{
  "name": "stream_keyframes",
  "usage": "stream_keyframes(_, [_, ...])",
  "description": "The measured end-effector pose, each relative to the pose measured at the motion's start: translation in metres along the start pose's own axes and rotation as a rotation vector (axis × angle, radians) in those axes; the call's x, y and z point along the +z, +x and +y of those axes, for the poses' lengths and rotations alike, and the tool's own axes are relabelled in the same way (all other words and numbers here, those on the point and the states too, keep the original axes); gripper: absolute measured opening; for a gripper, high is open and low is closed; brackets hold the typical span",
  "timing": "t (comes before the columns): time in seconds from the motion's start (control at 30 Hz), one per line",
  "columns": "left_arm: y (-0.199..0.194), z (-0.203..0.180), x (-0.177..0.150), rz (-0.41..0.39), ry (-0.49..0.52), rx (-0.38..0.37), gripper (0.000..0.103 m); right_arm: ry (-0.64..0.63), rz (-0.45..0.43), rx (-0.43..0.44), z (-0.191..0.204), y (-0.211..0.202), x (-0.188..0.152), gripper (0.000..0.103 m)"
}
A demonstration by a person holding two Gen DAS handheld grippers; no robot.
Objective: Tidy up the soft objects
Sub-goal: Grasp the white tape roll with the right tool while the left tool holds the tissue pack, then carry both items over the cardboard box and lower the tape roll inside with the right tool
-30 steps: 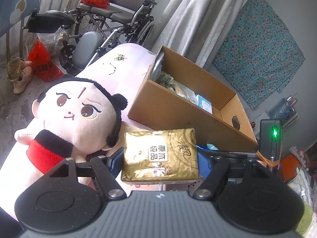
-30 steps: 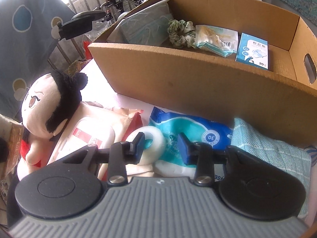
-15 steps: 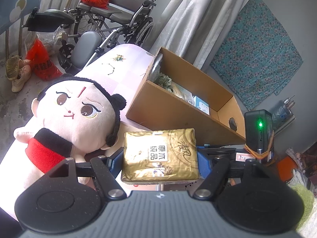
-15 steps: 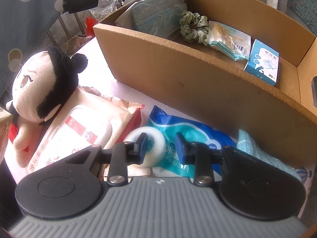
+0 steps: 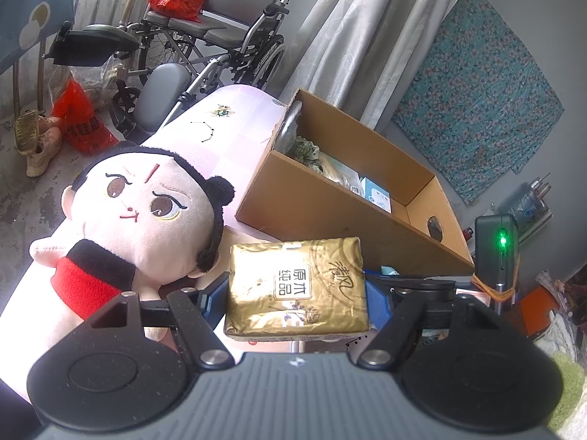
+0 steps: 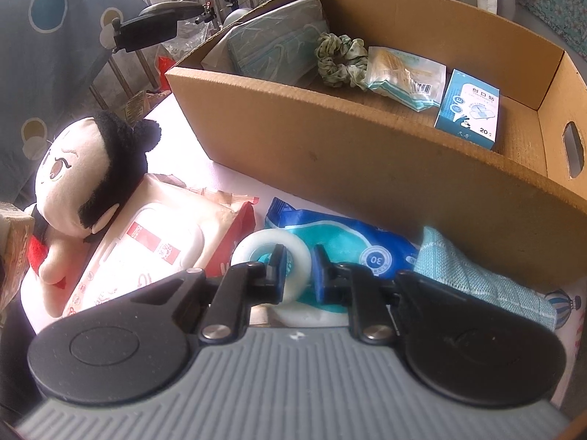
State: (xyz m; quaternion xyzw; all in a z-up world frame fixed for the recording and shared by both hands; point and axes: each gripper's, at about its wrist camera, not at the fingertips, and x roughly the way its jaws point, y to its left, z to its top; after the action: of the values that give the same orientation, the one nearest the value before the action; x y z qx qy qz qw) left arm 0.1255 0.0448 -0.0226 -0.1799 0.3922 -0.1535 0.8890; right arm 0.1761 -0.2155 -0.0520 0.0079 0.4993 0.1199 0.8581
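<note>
My left gripper [image 5: 297, 293] is shut on a gold tissue pack [image 5: 293, 275] and holds it above the pink table, in front of the cardboard box [image 5: 330, 216]. A plush doll [image 5: 139, 212] with black hair lies to its left. In the right wrist view my right gripper [image 6: 298, 269] points down at a white tape roll [image 6: 253, 245]. Its jaws are closing, one finger inside the ring and one outside, with the pads pressing on the rim. The roll rests on a blue packet [image 6: 352, 234] beside a wet-wipes pack [image 6: 146, 242].
The open box [image 6: 330, 139] holds face masks, a green scrunchie [image 6: 341, 58], a sachet and a small blue carton [image 6: 469, 110]. A teal cloth [image 6: 469, 267] lies against its front wall. The doll [image 6: 84, 168] leans on the wipes. A wheelchair [image 5: 220, 36] stands beyond the table.
The right gripper's jaws have narrowed onto the tape roll's rim, and its view has shifted slightly. The left gripper and its tissue pack have not moved.
</note>
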Motion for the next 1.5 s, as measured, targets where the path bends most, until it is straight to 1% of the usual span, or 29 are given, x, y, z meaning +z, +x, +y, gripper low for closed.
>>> stream_keyframes(0.07, [-0.002,-0.003,0.000,-0.006,0.004,0.006,0.074,0.003,-0.007,0.009,0.000,0.000,-0.001,0.013])
stream_keyframes(0.17, [-0.006,-0.008,0.001,-0.018,0.019,0.006,0.074,0.022,-0.040,0.019,-0.003,-0.010,-0.002,0.012])
stream_keyframes(0.47, [-0.003,-0.039,0.021,-0.055,0.079,-0.025,0.074,0.036,-0.176,0.029,-0.018,-0.065,-0.002,0.012])
stream_keyframes(0.53, [0.003,-0.048,0.029,-0.056,0.085,-0.048,0.074,0.045,-0.208,0.032,-0.026,-0.078,0.001,0.012])
stream_keyframes(0.7, [0.035,-0.081,0.064,-0.027,0.093,-0.124,0.074,0.054,-0.296,0.013,-0.054,-0.113,0.015,0.012])
stream_keyframes(0.8, [0.065,-0.108,0.088,-0.002,0.103,-0.174,0.074,0.044,-0.344,-0.026,-0.078,-0.133,0.035,0.012])
stream_keyframes(0.83, [0.082,-0.118,0.098,0.019,0.113,-0.196,0.074,0.043,-0.350,-0.037,-0.087,-0.136,0.042,0.012])
stream_keyframes(0.9, [0.110,-0.132,0.110,0.064,0.117,-0.214,0.074,0.043,-0.347,-0.061,-0.111,-0.136,0.062,0.012])
stream_keyframes(0.93, [0.130,-0.141,0.118,0.095,0.118,-0.232,0.074,0.046,-0.337,-0.076,-0.122,-0.133,0.071,0.012])
stream_keyframes(1.03, [0.182,-0.158,0.129,0.181,0.097,-0.253,0.074,0.086,-0.285,-0.093,-0.169,-0.112,0.105,0.012])
stream_keyframes(1.13, [0.229,-0.172,0.133,0.251,0.094,-0.262,0.074,0.111,-0.250,-0.107,-0.208,-0.091,0.135,0.012])
stream_keyframes(1.17, [0.245,-0.176,0.134,0.273,0.092,-0.248,0.074,0.108,-0.234,-0.107,-0.221,-0.081,0.148,0.012])
stream_keyframes(1.27, [0.285,-0.191,0.132,0.335,0.125,-0.230,0.074,0.057,-0.194,-0.129,-0.240,-0.056,0.176,0.012])
stream_keyframes(1.33, [0.306,-0.205,0.130,0.363,0.179,-0.214,0.074,0.035,-0.166,-0.139,-0.250,-0.041,0.190,0.012])
stream_keyframes(1.4, [0.321,-0.216,0.127,0.378,0.221,-0.207,0.074,0.005,-0.134,-0.151,-0.257,-0.022,0.205,0.012])
stream_keyframes(1.5, [0.341,-0.231,0.122,0.409,0.255,-0.215,0.074,-0.021,-0.087,-0.158,-0.266,0.002,0.218,0.012])
